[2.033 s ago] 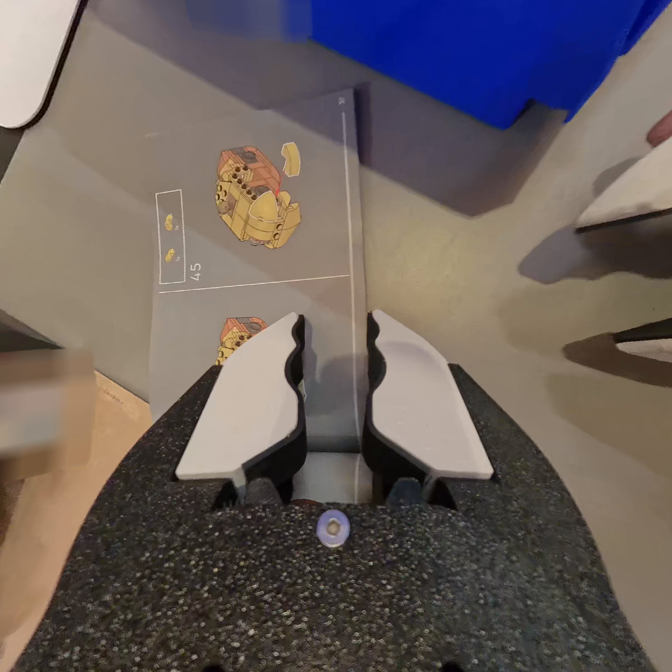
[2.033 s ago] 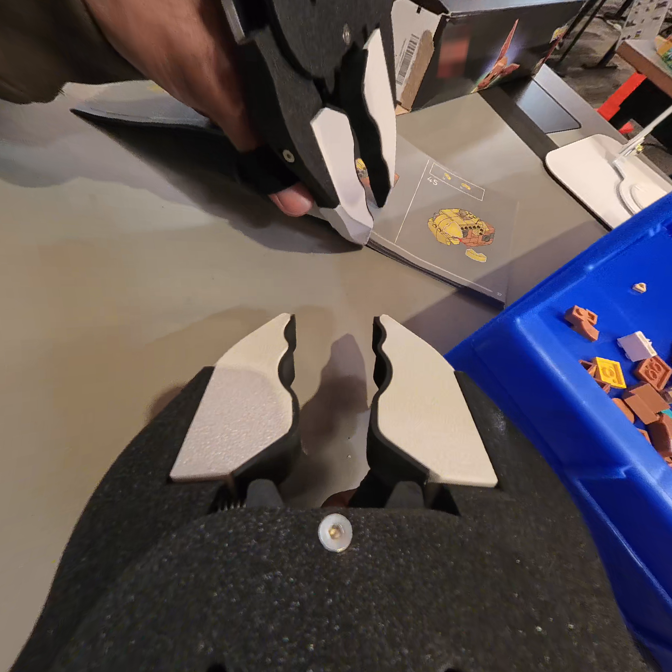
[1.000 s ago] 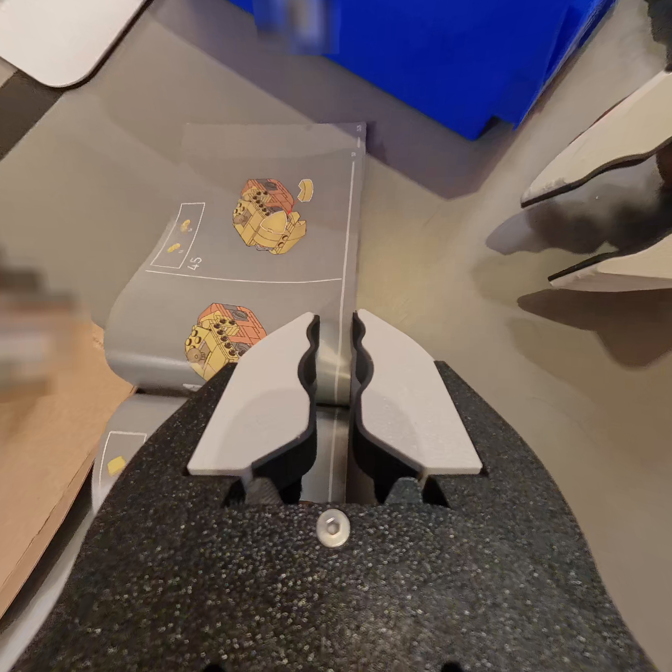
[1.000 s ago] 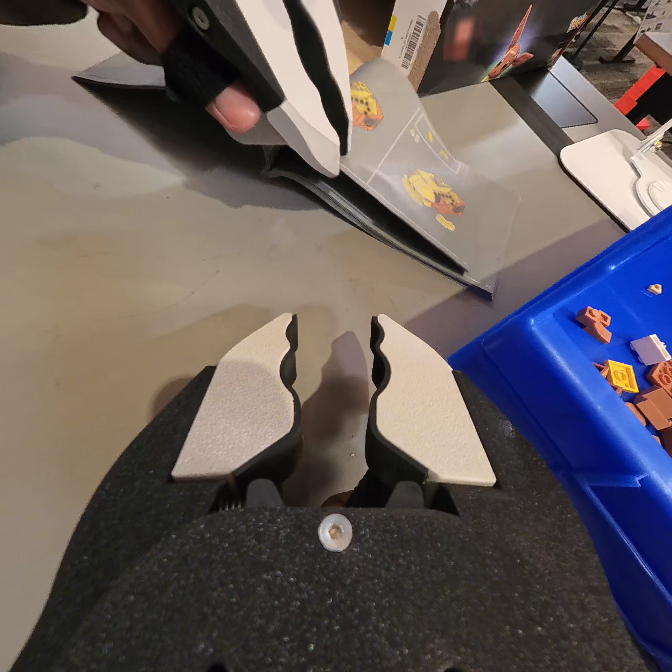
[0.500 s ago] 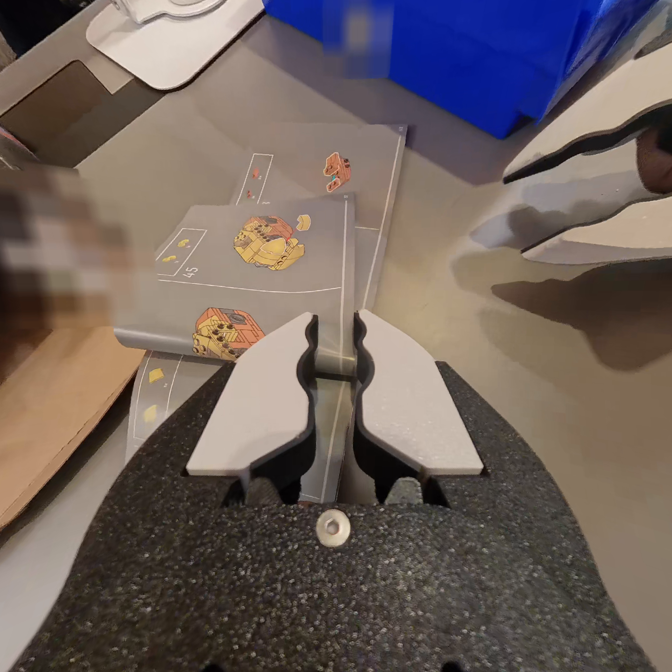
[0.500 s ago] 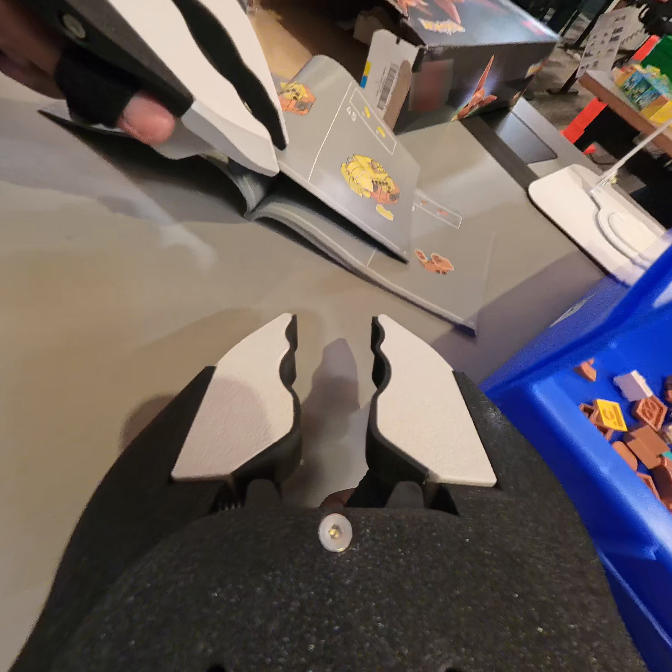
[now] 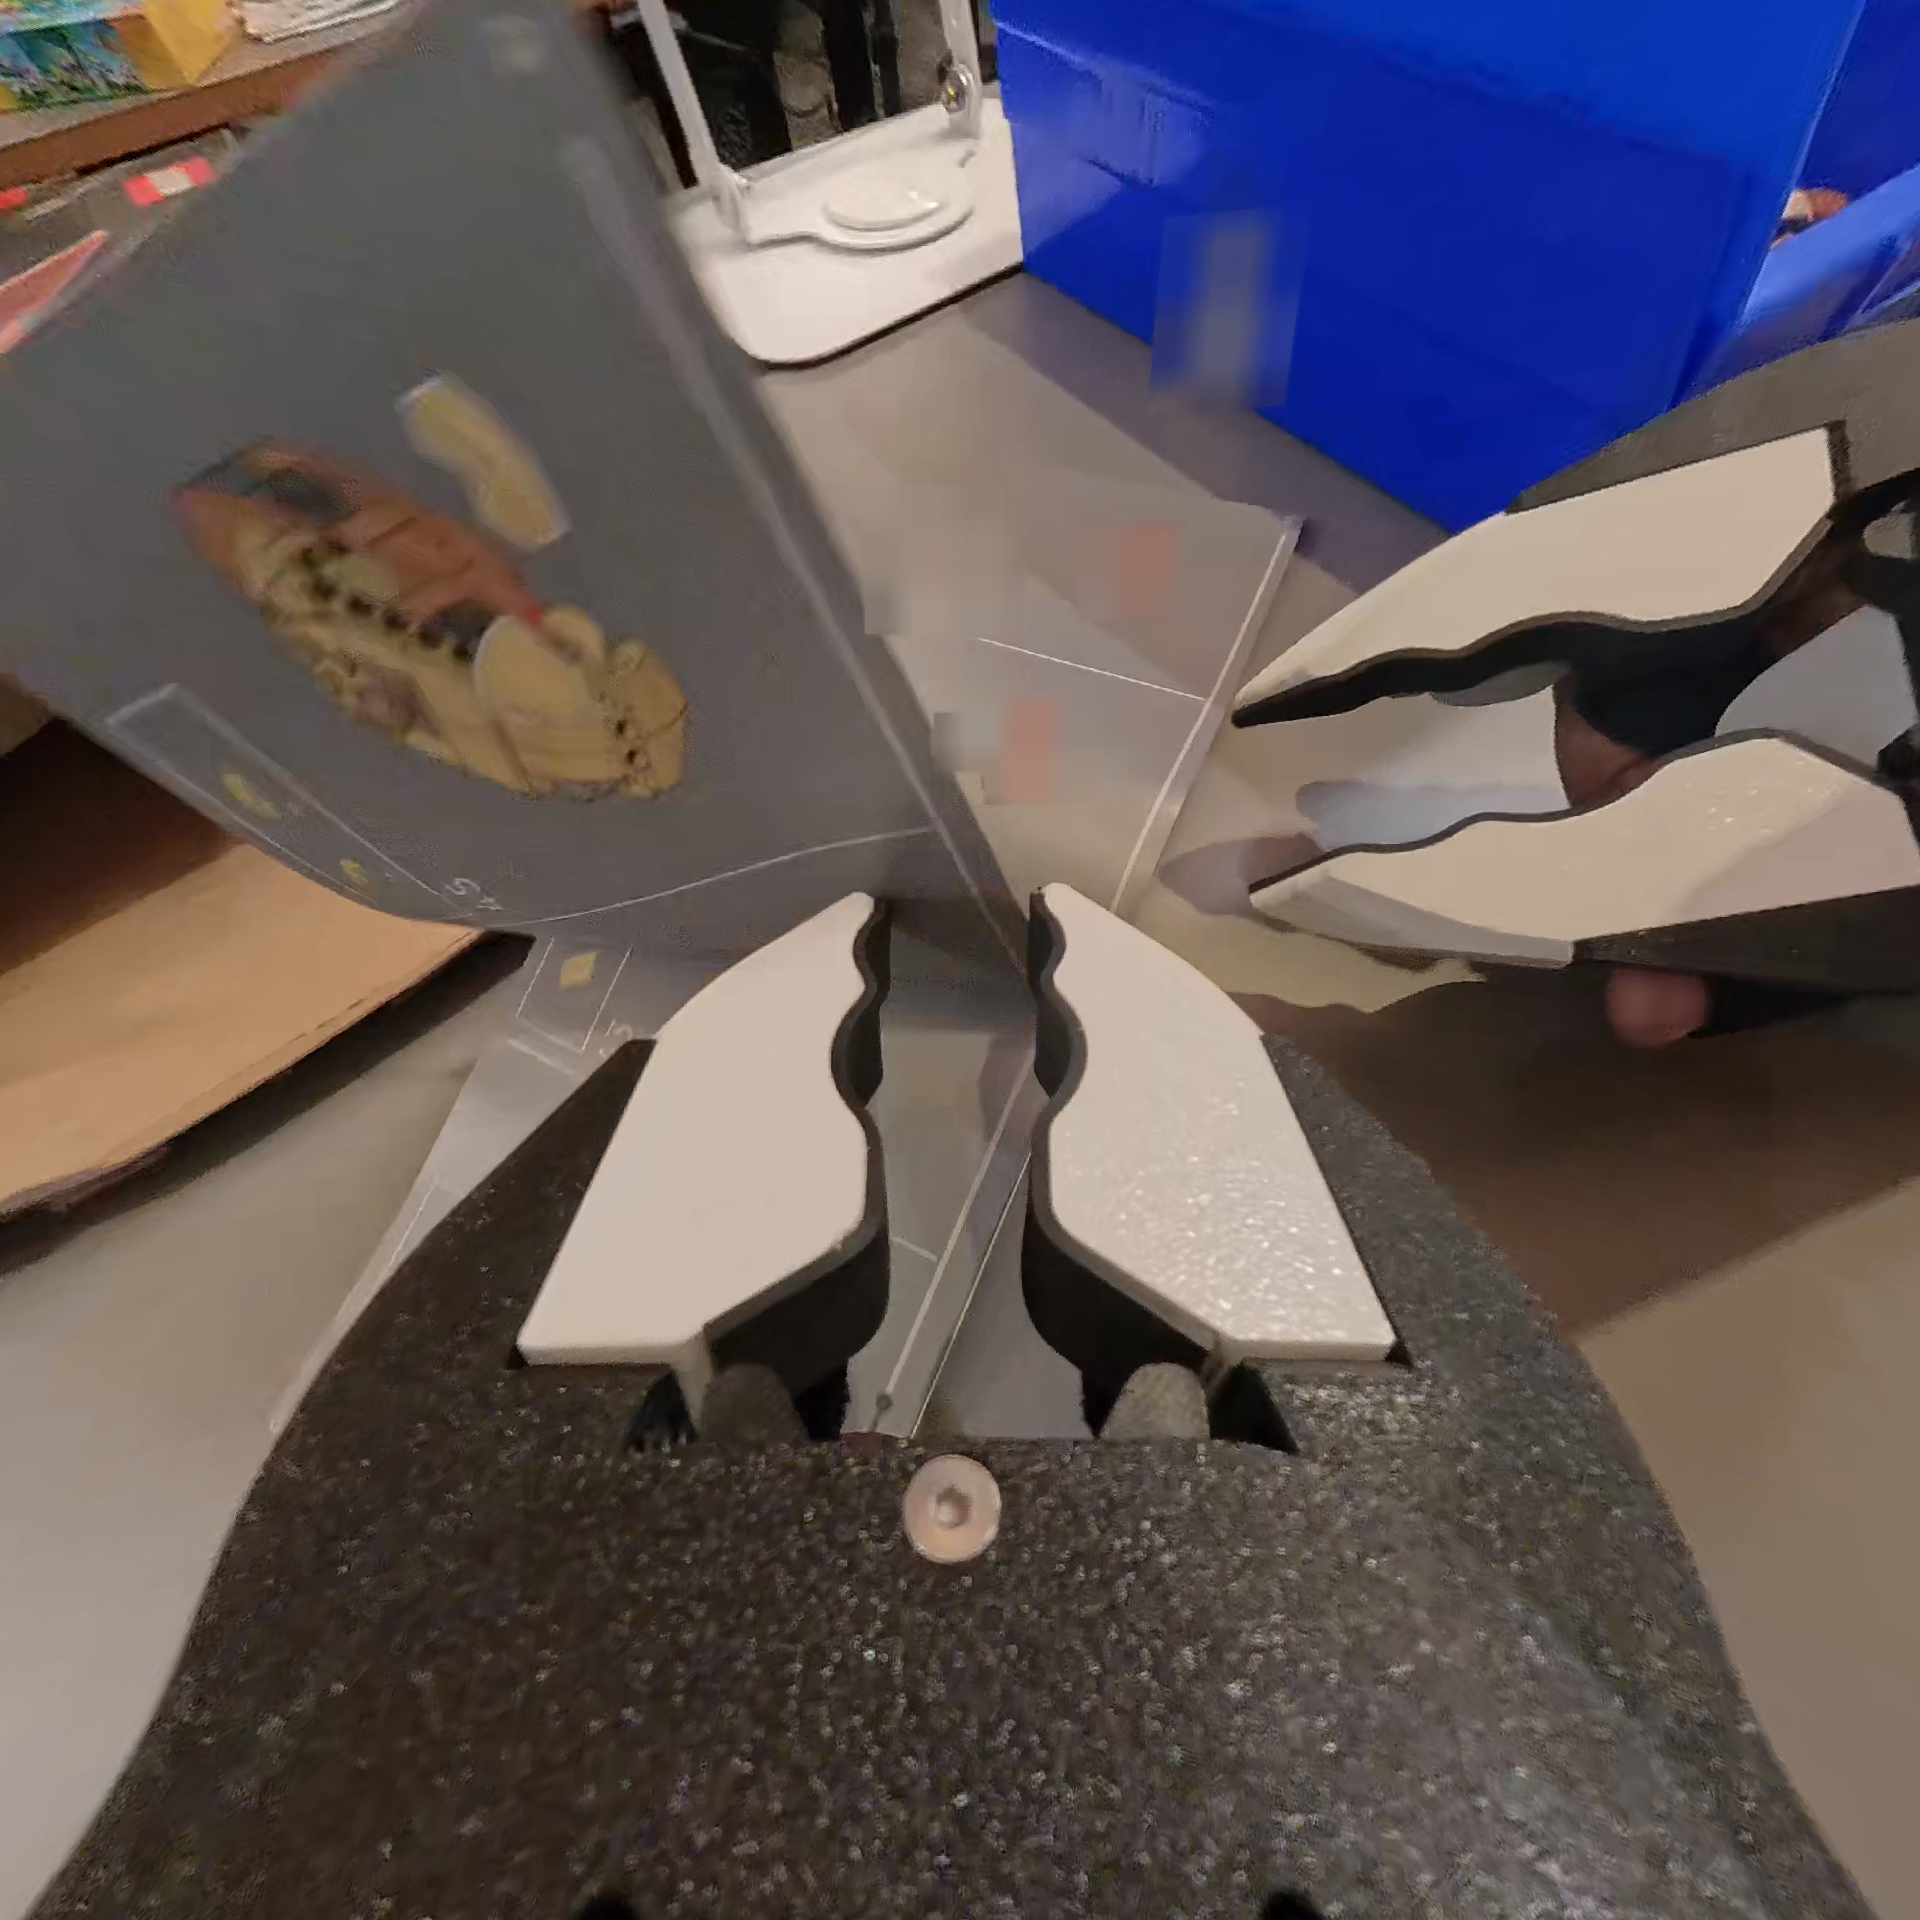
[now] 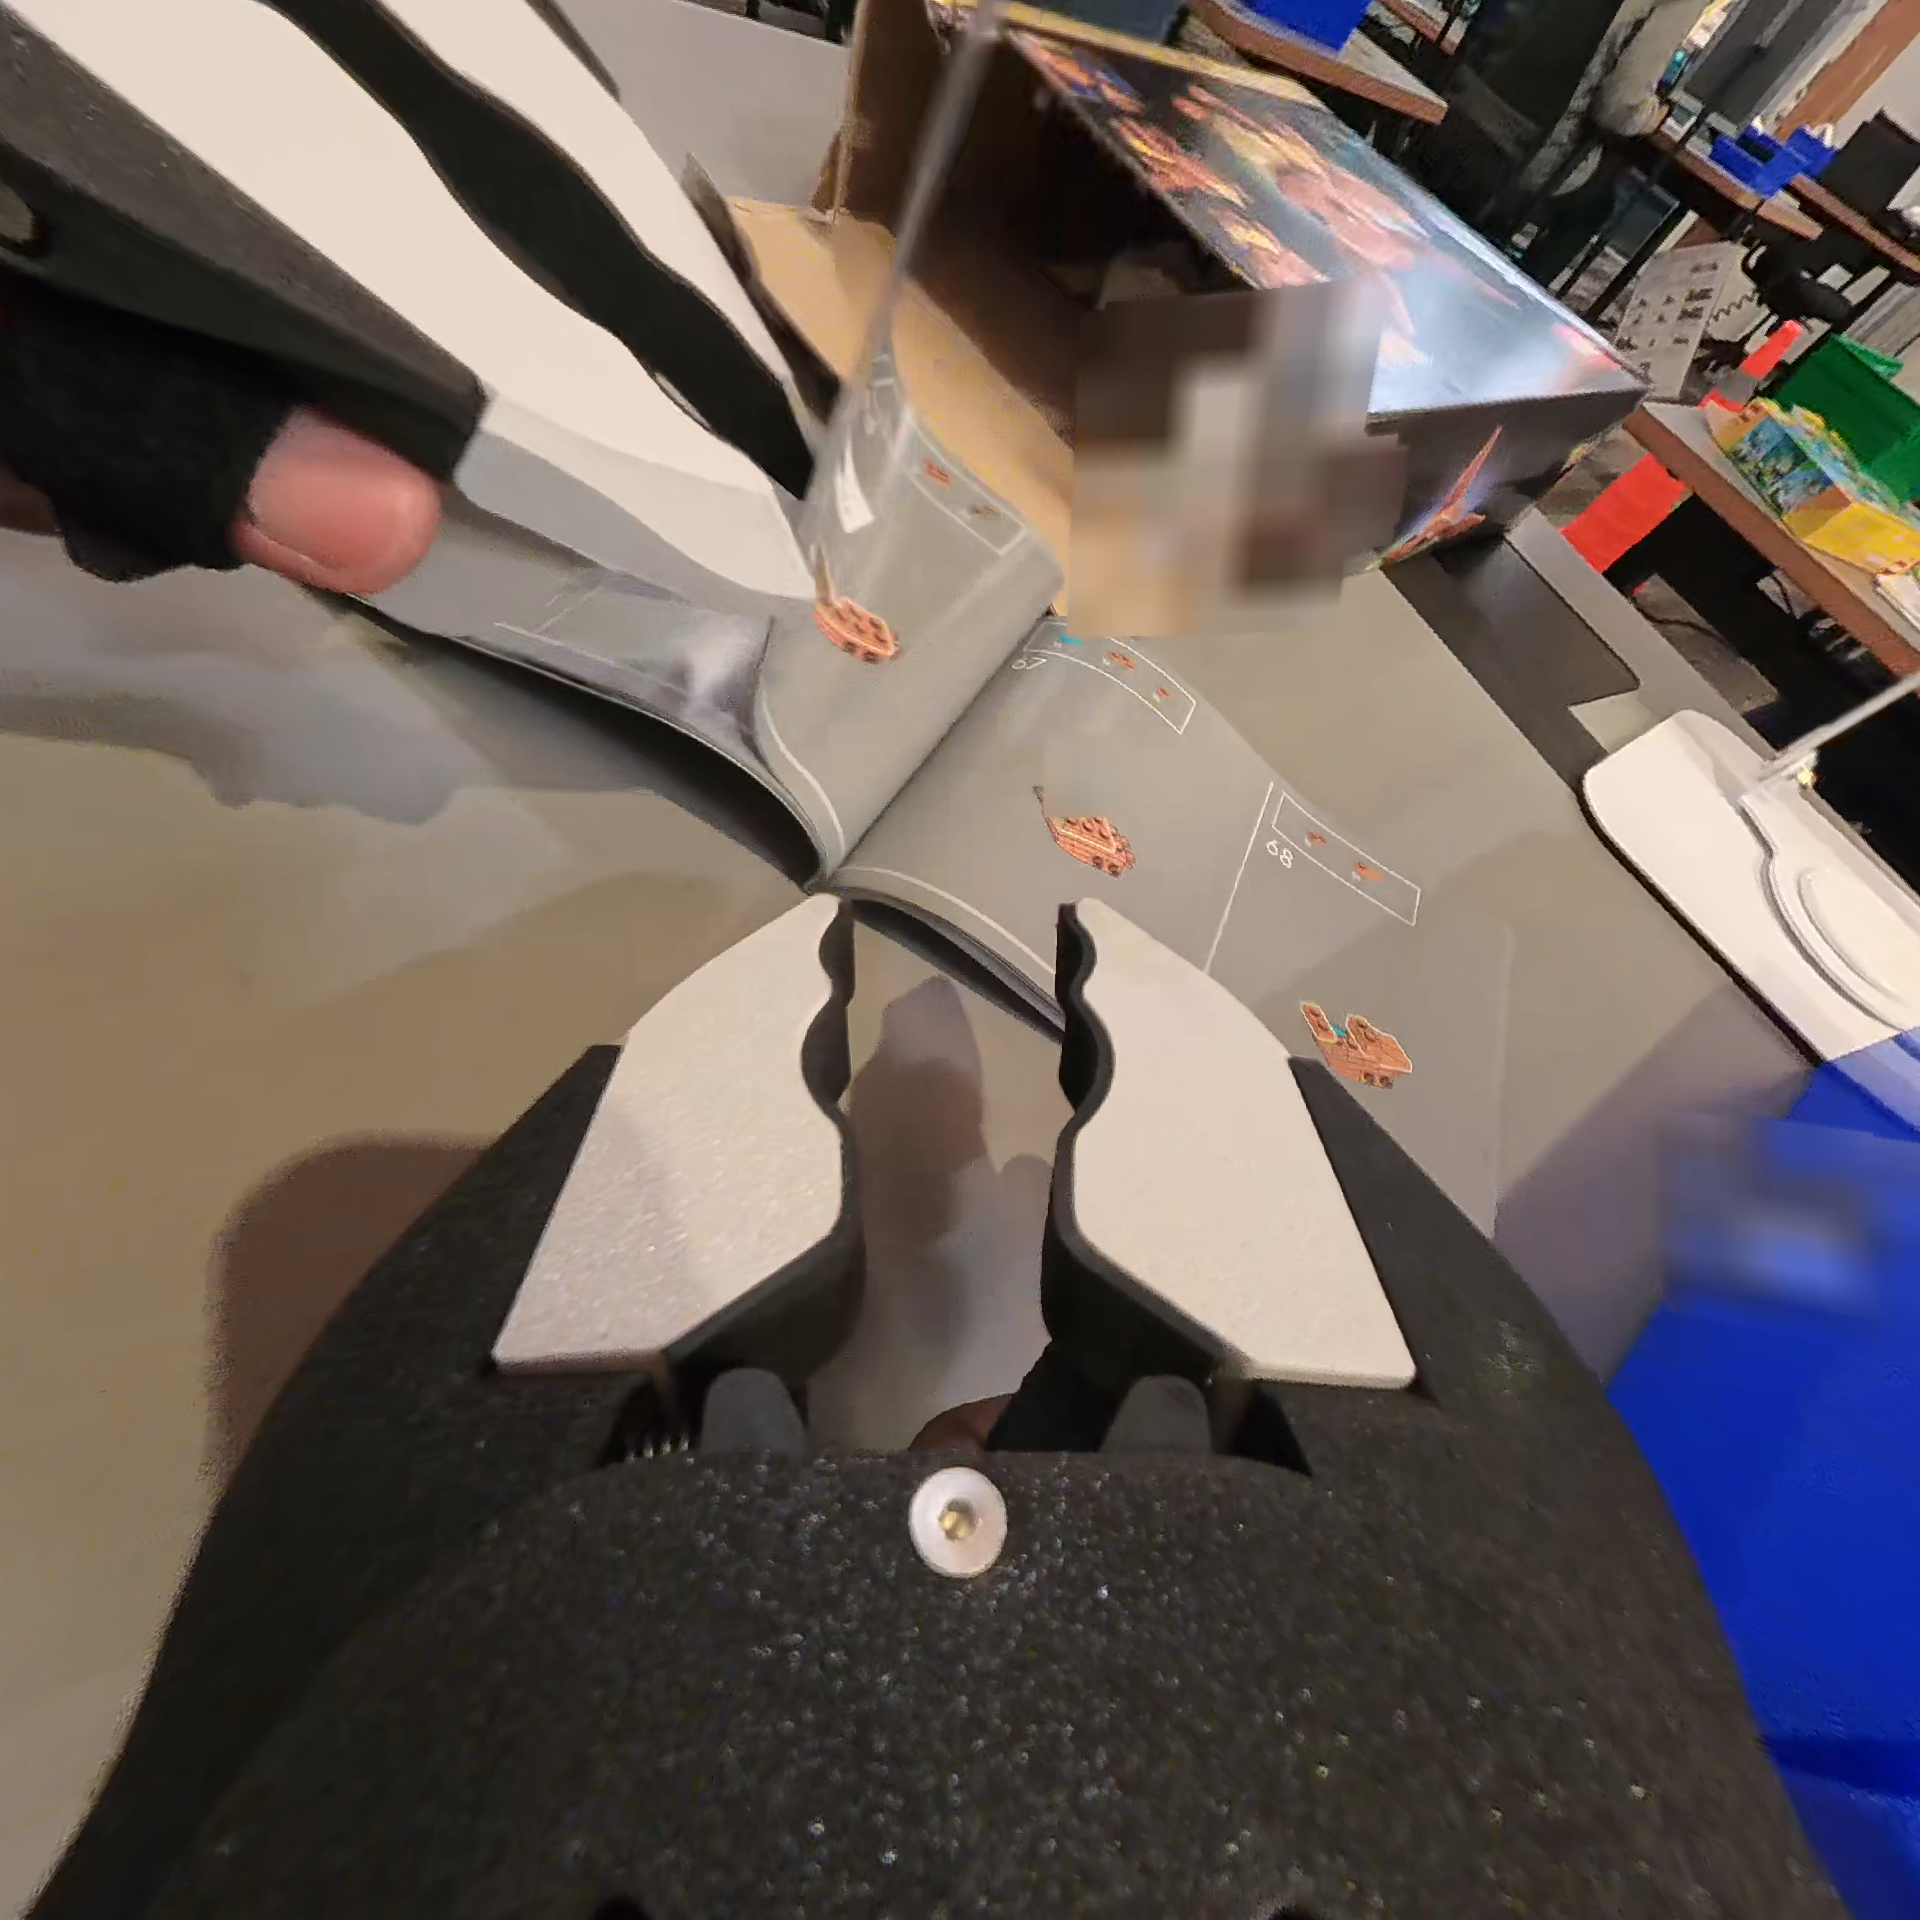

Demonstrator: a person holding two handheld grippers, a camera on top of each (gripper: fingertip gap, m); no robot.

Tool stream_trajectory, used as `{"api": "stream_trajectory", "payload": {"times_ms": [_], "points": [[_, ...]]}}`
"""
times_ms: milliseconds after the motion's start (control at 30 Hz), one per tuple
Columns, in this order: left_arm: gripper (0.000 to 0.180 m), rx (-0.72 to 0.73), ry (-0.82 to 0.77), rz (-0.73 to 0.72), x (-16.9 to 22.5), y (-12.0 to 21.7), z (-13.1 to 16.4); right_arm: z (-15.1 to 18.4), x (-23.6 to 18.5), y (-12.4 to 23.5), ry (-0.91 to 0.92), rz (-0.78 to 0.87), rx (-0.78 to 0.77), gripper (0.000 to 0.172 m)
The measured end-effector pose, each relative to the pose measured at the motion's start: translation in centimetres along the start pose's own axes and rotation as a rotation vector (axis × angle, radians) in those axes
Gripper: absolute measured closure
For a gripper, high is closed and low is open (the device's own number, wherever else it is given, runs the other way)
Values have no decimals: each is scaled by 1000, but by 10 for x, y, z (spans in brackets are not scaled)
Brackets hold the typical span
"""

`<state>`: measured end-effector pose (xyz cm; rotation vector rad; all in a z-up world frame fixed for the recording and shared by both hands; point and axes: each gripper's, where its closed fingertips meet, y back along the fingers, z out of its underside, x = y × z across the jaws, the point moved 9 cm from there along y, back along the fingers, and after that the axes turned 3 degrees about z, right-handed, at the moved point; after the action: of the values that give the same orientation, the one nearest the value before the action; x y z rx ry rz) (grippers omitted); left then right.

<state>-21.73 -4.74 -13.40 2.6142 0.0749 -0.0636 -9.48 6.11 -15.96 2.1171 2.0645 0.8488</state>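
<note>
- The raised page (image 7: 436, 582) of the instruction booklet (image 8: 1039, 810) is motion-blurred; whether the left gripper (image 7: 956, 925), jaws narrowly apart, presses on its corner cannot be told.
- The right gripper (image 8: 951, 914) hovers part open and bare over the booklet's near edge on the grey table (image 8: 312, 935).
- Only the right wrist view shows the printed box (image 8: 1299, 208); the blue bin (image 7: 1403, 208) is cut off in both.

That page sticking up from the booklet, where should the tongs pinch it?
Probably the free outer edge of the raised page, near a corner, coming in from the open side, away from the spine. The sheet stands curled with air on both faces, so one tip can go on each face. Nearer the spine it bends into the booklet.
</note>
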Motion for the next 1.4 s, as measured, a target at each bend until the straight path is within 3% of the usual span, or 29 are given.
{"api": "stream_trajectory", "payload": {"times_ms": [400,867,1400], "points": [[153,28,90,-15,-9,29,28,0,-5,-1,43,12,-11,135],[152,175,274,53,-26,59,44,0,-11,-4,109,10,-26,135],[152,164,212,50,-37,71,67,-6,-17,-13,123,-41,-22,134]]}}
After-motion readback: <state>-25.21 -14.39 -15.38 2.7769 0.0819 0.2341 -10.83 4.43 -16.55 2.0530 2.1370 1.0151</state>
